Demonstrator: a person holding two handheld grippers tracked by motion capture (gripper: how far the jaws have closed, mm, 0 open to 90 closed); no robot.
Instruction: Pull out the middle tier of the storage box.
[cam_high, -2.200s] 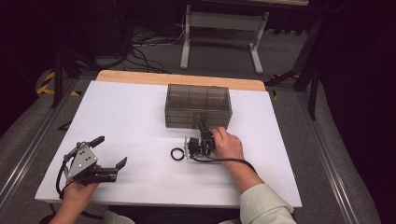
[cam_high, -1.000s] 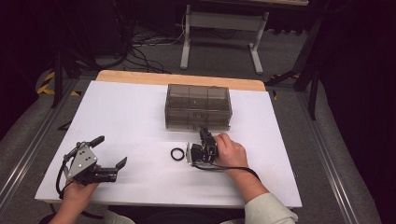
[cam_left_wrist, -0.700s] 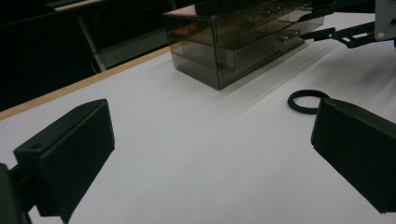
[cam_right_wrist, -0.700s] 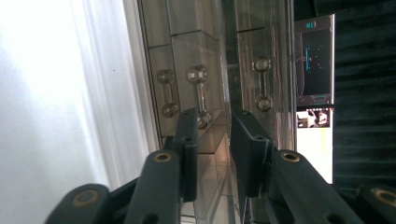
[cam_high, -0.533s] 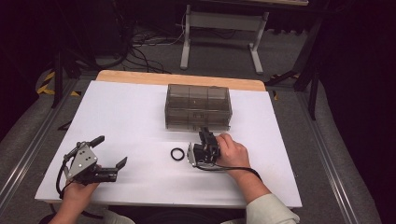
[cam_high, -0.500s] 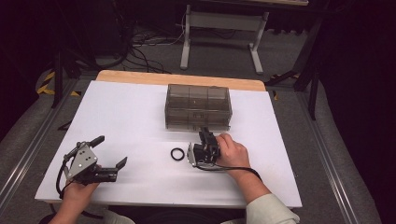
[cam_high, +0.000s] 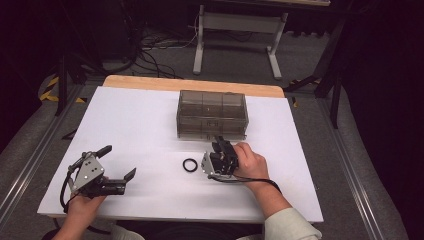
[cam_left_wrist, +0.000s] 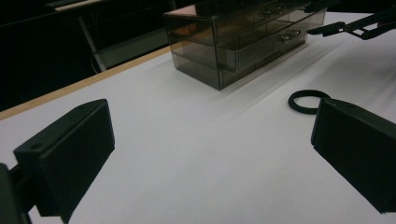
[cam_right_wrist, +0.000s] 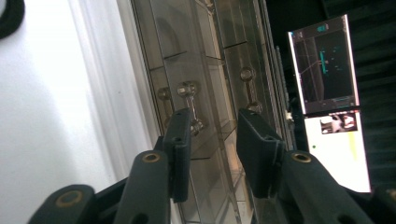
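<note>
A smoky clear drawer box (cam_high: 212, 114) stands mid-table, its drawers shut. A black ring (cam_high: 190, 165) lies flat on the white table in front of it. My right gripper (cam_high: 220, 146) is held on its side just right of the ring, jaw tips close to the box's lower front. In the right gripper view it (cam_right_wrist: 212, 126) is open with a narrow gap, and a small drawer knob (cam_right_wrist: 187, 89) sits just beyond the left jaw. My left gripper (cam_high: 118, 162) is wide open and holds nothing at the near left. Its own view (cam_left_wrist: 210, 140) looks toward the ring (cam_left_wrist: 308, 100) and the box (cam_left_wrist: 238, 37).
The white table (cam_high: 140, 125) has a wooden strip (cam_high: 190, 84) along its far edge. Beyond it stand a metal stand (cam_high: 235, 30) and cables on the floor. A lit screen (cam_right_wrist: 324, 65) shows in the right gripper view.
My right gripper drew back a little from the box front toward the near edge and then held still. The left gripper and the ring have not moved.
</note>
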